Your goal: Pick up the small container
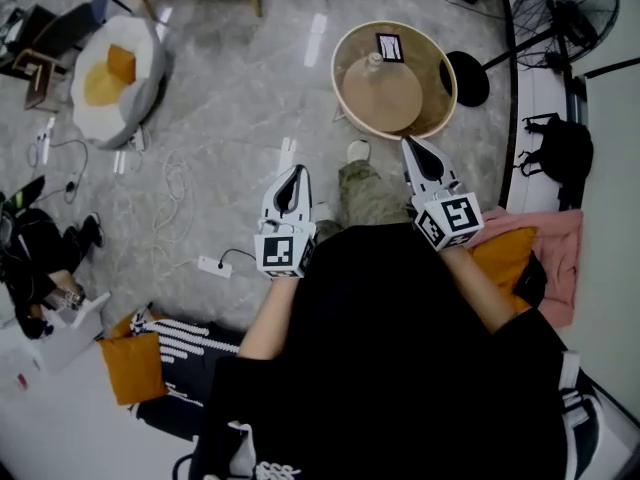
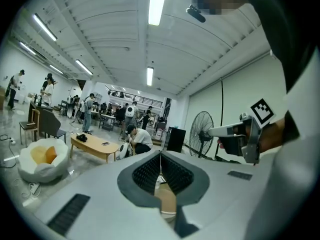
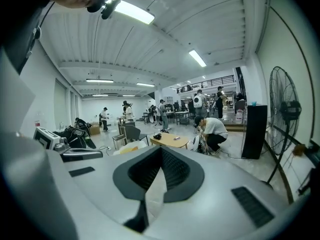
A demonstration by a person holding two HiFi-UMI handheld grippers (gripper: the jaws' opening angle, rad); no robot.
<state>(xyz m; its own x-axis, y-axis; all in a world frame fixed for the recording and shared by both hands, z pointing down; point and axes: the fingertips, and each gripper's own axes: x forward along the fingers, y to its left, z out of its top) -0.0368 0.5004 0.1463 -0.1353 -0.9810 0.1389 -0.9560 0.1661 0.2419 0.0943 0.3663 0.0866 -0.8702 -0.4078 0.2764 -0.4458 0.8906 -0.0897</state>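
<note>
The left gripper (image 1: 296, 176) is held over the floor with its jaws clenched on nothing, the small container (image 1: 375, 64) stands ahead on the round worktop (image 1: 436, 78), and the right gripper (image 1: 411, 148), near this worktop's rim, also has its jaws clenched and empty.

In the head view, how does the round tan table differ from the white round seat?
The round tan table stands ahead of the right gripper; the white round seat stands far left. The table carries a small container; the seat holds orange cushions. Both are round, on the floor.
</note>
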